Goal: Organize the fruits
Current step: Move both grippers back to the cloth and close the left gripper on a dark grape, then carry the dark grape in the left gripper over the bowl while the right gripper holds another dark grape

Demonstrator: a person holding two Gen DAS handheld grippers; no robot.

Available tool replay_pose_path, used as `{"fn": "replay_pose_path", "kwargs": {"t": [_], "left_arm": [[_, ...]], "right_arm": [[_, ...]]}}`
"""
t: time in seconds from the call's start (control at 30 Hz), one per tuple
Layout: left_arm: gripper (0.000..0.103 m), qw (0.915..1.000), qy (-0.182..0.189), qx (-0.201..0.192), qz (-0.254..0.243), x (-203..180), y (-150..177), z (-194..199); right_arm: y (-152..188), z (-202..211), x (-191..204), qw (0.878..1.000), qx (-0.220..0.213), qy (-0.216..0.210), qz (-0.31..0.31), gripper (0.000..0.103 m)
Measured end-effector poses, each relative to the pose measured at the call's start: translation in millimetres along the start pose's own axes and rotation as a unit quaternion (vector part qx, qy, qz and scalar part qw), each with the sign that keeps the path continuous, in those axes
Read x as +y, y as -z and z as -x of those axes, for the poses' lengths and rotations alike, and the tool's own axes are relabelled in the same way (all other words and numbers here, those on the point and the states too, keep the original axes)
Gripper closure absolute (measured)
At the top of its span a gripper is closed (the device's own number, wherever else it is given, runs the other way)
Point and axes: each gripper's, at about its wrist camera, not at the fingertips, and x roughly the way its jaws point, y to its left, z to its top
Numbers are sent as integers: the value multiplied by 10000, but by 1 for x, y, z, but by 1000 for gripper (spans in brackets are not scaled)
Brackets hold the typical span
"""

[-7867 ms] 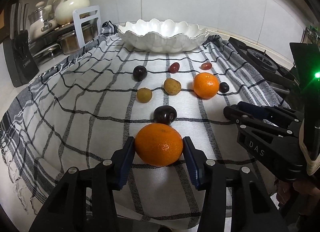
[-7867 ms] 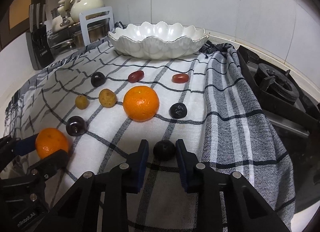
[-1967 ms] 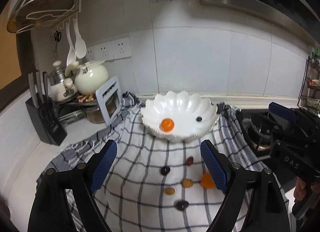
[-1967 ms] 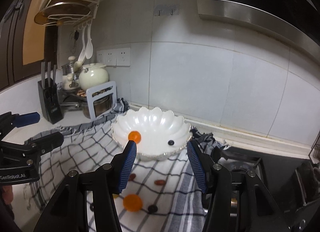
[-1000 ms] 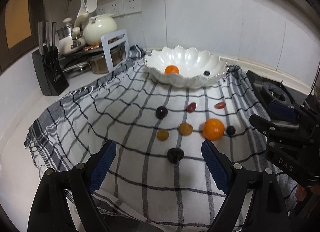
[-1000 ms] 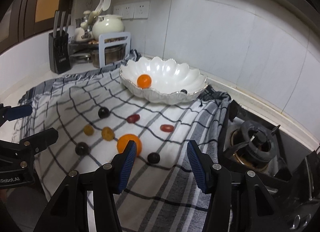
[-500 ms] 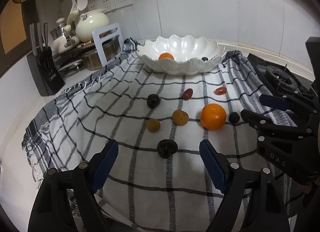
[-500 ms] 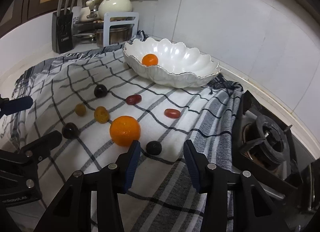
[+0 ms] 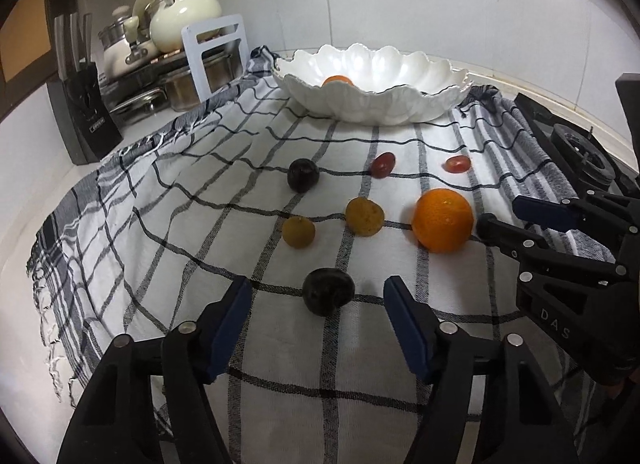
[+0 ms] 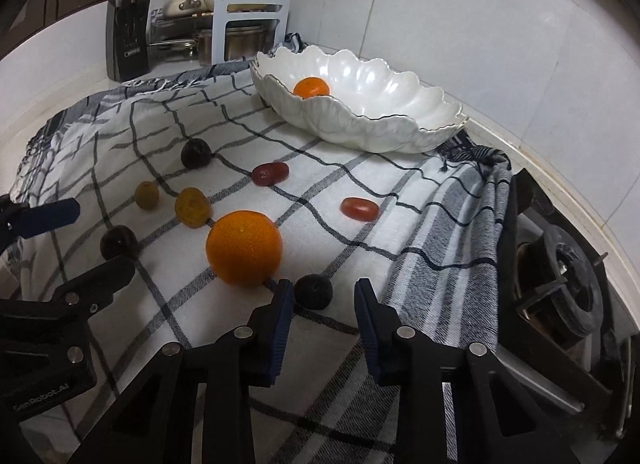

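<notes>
A white scalloped bowl (image 9: 400, 104) (image 10: 384, 132) at the back of the checked cloth holds an orange (image 9: 337, 80) (image 10: 311, 87). My left gripper (image 9: 318, 298) is open, its blue pads either side of a dark plum (image 9: 328, 291) on the cloth. My right gripper (image 10: 320, 298) is open, with a small dark fruit (image 10: 313, 291) between its fingertips. A big orange (image 9: 442, 220) (image 10: 244, 247) lies just left of the right gripper. Two yellow-brown fruits (image 9: 364, 216) (image 9: 298, 232), another dark plum (image 9: 303, 175) and two red grape tomatoes (image 9: 383, 164) (image 9: 458, 164) lie further back.
A checked cloth (image 9: 180, 200) covers the counter. A gas burner (image 10: 560, 284) is at the right edge. A knife block (image 9: 86, 104), pots, a white teapot (image 9: 184, 18) and a white rack (image 9: 214, 54) stand at the back left.
Both grippers have come down from high above the bowl to the cloth. The first orange and a dark fruit that they held earlier are now in the bowl.
</notes>
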Motion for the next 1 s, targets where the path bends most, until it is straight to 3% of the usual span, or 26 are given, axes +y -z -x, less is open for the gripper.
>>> {"fn": "replay_pose_path", "kwargs": {"t": [0.47, 0.8, 1.0], "left_arm": [[55, 9999, 61, 144, -6, 0, -2, -16], [72, 9995, 194, 240, 4, 0, -1, -21], [73, 9995, 240, 192, 24, 0, -1, -15]], "right_arm": [[-4, -15, 6, 9998, 96, -109, 119, 78], [-2, -14, 6, 9999, 93, -90, 88, 79], [0, -7, 2, 10000, 53, -23, -33, 79]]}}
